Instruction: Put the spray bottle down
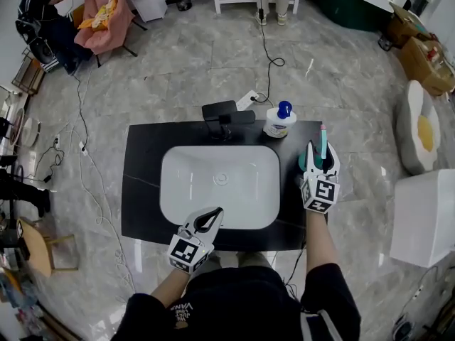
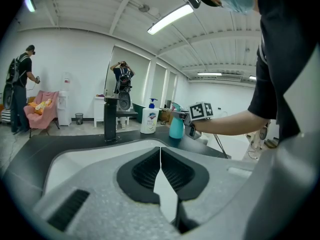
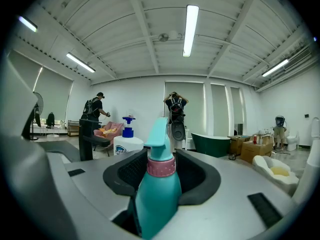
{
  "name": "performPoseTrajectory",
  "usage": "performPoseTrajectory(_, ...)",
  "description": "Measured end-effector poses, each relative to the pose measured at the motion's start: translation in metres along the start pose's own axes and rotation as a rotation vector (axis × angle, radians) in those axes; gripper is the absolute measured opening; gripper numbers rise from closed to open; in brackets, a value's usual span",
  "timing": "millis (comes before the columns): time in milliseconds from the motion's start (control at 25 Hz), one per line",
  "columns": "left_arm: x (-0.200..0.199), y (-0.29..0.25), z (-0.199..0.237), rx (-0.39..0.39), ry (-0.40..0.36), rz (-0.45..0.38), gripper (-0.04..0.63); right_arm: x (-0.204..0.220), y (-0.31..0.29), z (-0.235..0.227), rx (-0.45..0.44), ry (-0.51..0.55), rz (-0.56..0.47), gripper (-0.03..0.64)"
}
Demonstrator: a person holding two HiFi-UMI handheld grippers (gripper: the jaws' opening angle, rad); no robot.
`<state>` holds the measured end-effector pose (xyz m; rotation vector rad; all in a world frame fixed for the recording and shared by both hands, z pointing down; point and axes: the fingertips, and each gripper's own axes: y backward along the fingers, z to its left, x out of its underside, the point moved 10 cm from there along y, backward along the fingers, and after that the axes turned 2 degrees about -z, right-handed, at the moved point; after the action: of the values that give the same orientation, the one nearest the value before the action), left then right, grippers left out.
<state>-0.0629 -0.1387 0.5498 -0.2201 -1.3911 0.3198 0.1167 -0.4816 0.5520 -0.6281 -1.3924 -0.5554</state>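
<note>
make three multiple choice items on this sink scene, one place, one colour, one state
1. Where is the soap bottle? A in the sink; B on the counter by the tap; C on the floor.
2. What colour is the spray bottle? A white; B black; C teal, pink collar.
3. How are the left gripper's jaws? A together, empty; B on the spray bottle; C wide apart.
B: it stands on the black counter beside the tap. C: the right gripper view shows it. A: they meet with nothing between.

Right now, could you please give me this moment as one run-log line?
right gripper: shut on teal plastic spray bottle, over black countertop | left gripper: shut, empty | status: bottle not released
</note>
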Motion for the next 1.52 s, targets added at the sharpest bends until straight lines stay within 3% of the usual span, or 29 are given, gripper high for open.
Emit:
performPoseTrajectory(320,0.0,-0.001,0.001,-0.024,0.006,0.01,0.02,0.005,-0.007,-0.001,0.01,-0.016,-0.022,0.184)
performPoseTrajectory(720,-0.005,-0.011,0.0,0.014,0.004,-0.003,0.02,0.005,-0.002,-0.003,-0.013,-0.031,0.017,0.186)
performPoseTrajectory(1000,-0.006,-0.01,0.001,0.026,-0.001,-0.005,0.02,0.006,0.001,-0.003,-0.031,-0.05,0.048,0.253)
performPoseTrajectory(1520,-0.011,-0.001,0.008,0.066,-0.021,-0.017,0.02,0.002,0.034,0.004,0.002,-0.059,0.094,0.278)
